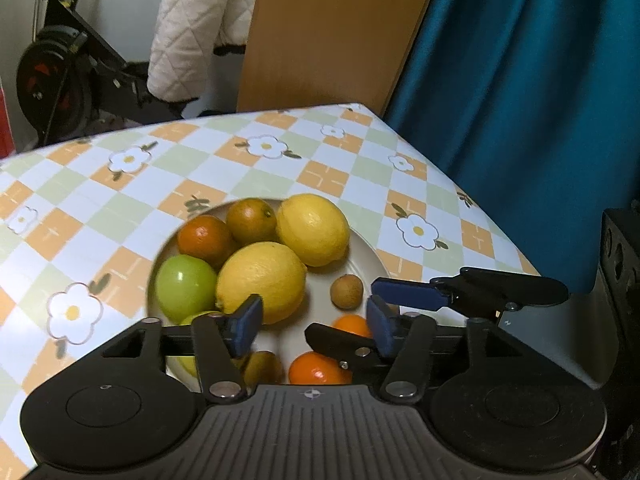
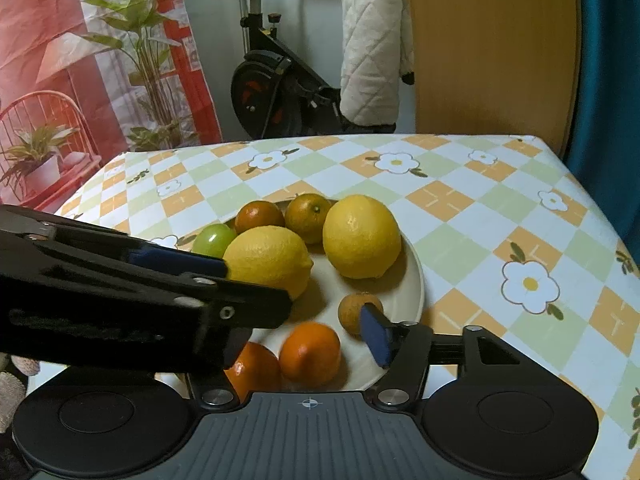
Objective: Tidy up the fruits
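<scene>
Both the left gripper (image 1: 314,322) and right gripper (image 2: 308,336) hang released over the plate (image 2: 412,280) of fruit; lemons (image 2: 362,236) sit toward twelve o'clock. No writing is readable.

Readable text: none is found in either view.
Tablecloth (image 2: 440,200) on the desk: only flowers and checks are printed, no lettering.
Backdrop (image 2: 60,60) beyond the left tool: a pictured plant scene is shown, no legible words.
</scene>
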